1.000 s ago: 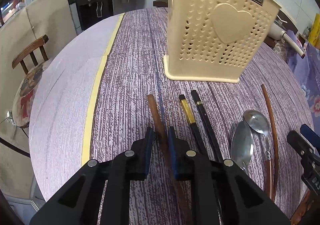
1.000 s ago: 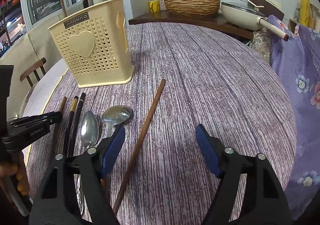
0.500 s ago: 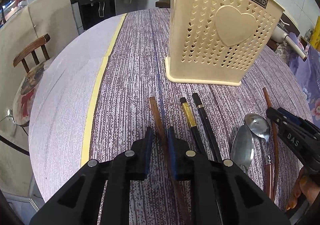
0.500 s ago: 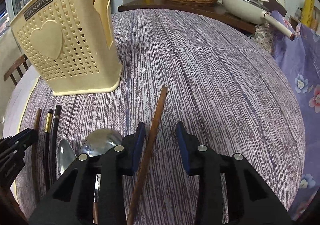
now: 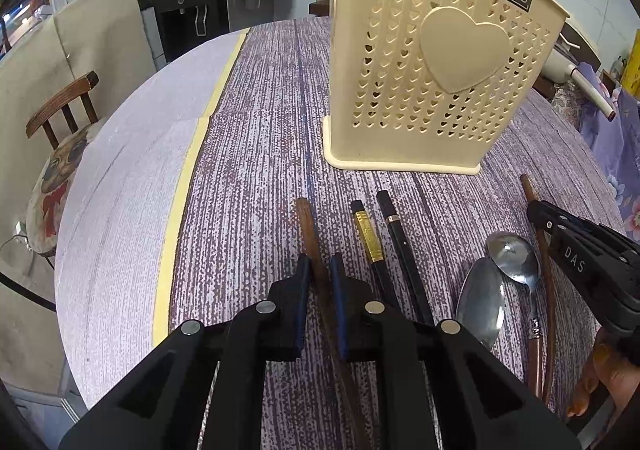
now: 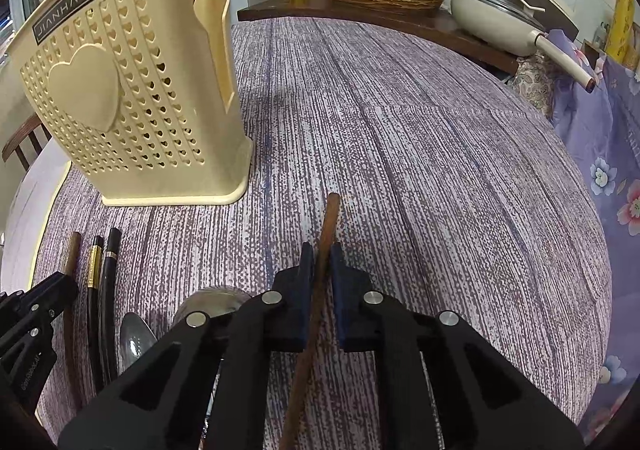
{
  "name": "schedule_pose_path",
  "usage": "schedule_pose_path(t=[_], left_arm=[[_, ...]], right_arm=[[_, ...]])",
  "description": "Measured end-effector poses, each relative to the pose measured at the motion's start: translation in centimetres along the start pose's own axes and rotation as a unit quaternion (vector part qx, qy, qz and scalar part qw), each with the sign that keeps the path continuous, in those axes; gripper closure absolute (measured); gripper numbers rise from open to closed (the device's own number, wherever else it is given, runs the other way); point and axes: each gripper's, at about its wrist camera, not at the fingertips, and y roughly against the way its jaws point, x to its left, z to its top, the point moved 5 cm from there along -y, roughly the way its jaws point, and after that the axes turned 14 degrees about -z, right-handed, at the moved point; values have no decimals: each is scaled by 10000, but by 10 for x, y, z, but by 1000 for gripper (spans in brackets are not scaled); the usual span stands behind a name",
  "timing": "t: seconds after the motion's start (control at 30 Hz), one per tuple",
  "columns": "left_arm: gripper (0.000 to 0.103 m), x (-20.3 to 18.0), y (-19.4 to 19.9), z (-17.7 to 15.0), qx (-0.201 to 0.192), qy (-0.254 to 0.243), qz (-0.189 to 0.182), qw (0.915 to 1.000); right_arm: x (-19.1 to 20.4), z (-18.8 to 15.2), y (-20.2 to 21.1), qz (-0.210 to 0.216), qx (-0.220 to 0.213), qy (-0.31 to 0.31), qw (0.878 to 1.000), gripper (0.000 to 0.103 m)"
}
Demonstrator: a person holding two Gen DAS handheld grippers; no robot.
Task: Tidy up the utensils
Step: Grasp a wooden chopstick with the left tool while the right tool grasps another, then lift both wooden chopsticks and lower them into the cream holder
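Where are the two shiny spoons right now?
The two spoons lie side by side on the table, in the left wrist view's lower right, between the black chopsticks and a brown chopstick, in front of the cream basket.

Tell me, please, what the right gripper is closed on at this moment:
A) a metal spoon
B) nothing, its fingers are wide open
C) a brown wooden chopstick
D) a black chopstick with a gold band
C: in the right wrist view the right gripper has its blue pads pinched on the brown wooden chopstick, while the metal spoons and black chopsticks lie untouched to its left.
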Motion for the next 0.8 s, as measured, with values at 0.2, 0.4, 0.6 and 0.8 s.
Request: schedule_pose_path(t=[0.2,0.4,0.6,0.8], left_arm=[[93,-3,0,0,7,-29,11,10000],[93,-2,-1,1,3,33,-57,10000],[94,3,7,7,-122,134,-240,9995],[95,-3,36,23,-522,18,-387,9979]], right_arm=[[1,-1,1,31,16,8,10000,93],[-4,1,-1,267,14,-196,9994,94],[-15,6,16,551,-204,-440,9973,95],[-33,15,52,837,-599,-650,9926,95]])
